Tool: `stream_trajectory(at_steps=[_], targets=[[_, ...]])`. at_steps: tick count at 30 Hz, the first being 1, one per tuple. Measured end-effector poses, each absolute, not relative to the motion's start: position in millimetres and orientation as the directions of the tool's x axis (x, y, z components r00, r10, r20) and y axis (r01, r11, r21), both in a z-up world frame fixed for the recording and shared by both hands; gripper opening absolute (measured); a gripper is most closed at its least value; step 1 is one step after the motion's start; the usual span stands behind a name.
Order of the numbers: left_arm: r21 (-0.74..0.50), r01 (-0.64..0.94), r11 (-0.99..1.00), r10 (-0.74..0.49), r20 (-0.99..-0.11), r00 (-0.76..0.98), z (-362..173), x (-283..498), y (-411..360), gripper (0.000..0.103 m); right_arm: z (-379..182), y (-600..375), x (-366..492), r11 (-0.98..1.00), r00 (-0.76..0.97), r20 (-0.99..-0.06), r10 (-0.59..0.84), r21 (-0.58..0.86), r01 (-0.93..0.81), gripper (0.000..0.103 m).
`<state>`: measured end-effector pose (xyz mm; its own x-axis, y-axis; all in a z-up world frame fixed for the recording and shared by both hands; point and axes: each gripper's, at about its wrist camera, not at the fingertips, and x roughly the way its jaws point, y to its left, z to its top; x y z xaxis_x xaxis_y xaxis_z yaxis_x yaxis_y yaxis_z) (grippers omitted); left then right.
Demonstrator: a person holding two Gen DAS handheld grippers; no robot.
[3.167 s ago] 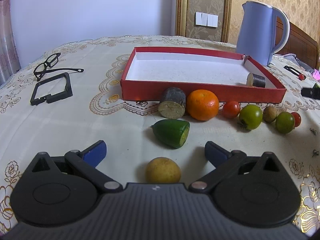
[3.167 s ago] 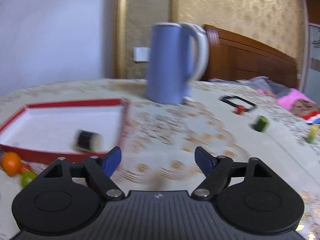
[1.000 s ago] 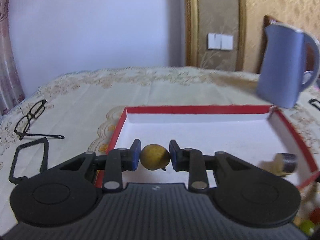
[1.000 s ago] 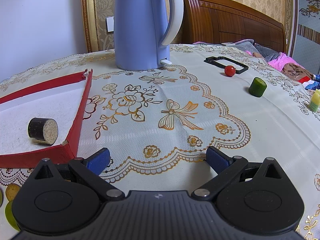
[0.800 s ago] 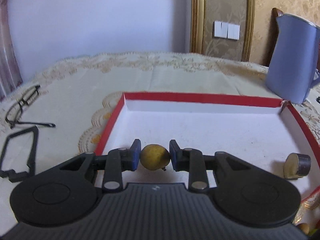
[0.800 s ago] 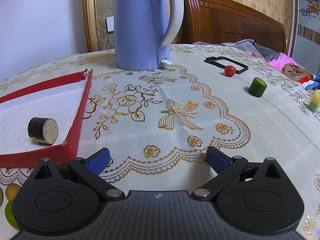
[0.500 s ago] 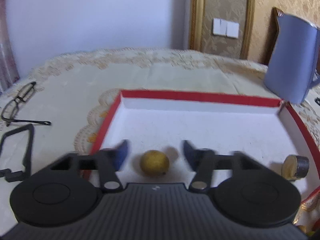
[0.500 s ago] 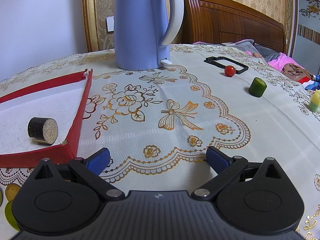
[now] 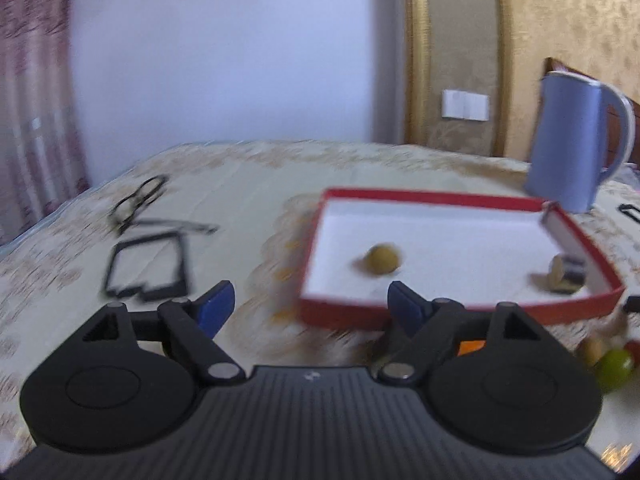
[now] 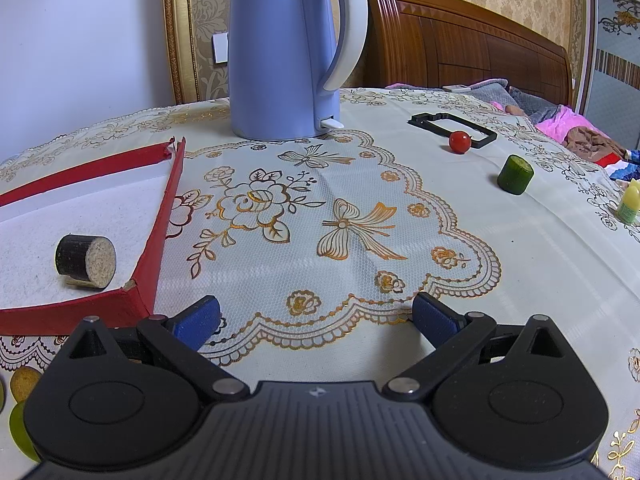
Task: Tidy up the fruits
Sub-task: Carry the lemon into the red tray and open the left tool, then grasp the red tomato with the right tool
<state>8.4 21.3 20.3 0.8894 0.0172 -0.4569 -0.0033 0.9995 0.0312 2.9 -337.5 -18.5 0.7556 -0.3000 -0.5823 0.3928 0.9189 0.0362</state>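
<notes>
The red tray (image 9: 400, 314) with a white floor holds a round yellow fruit (image 9: 383, 258) and a dark cut cylinder (image 9: 566, 278). My left gripper (image 9: 314, 306) is open and empty, in front of the tray's near left corner. This view is blurred. An orange piece (image 9: 472, 346) and a green fruit (image 9: 614, 366) lie before the tray. My right gripper (image 10: 316, 320) is open and empty over the tablecloth, right of the tray (image 10: 168, 216). The dark cylinder (image 10: 86, 256) shows there too.
A blue kettle (image 10: 288, 48) stands behind the tray's right corner. Glasses (image 9: 138, 200) and a black frame (image 9: 148, 268) lie at the left. At the right are a red ball (image 10: 459, 142), another black frame (image 10: 452, 126), a green cylinder (image 10: 515, 174) and a yellow piece (image 10: 629, 202).
My left gripper opened and let go of the yellow fruit in the tray, then drew back and to the left. The right gripper has not moved.
</notes>
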Motion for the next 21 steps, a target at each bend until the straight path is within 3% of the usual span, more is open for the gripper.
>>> stream_trajectory(at_steps=[8,15,21], targets=[[0.039,-0.127,0.991,0.130,-0.487,0.864,4,7,58,0.082,-18,-338,3,0.919,0.755,-0.583,-0.300,0.036,0.393,0.103],[-0.031,-0.111,0.993,0.072,-0.587,0.806,-11,29,66,0.082,-18,-338,3,0.919,0.755,-0.583,-0.300,0.036,0.393,0.103],[-0.055,-0.102,0.993,0.050,-0.593,0.804,-11,38,68,0.089,-18,-338,3,0.919,0.755,-0.583,-0.300,0.036,0.393,0.103]])
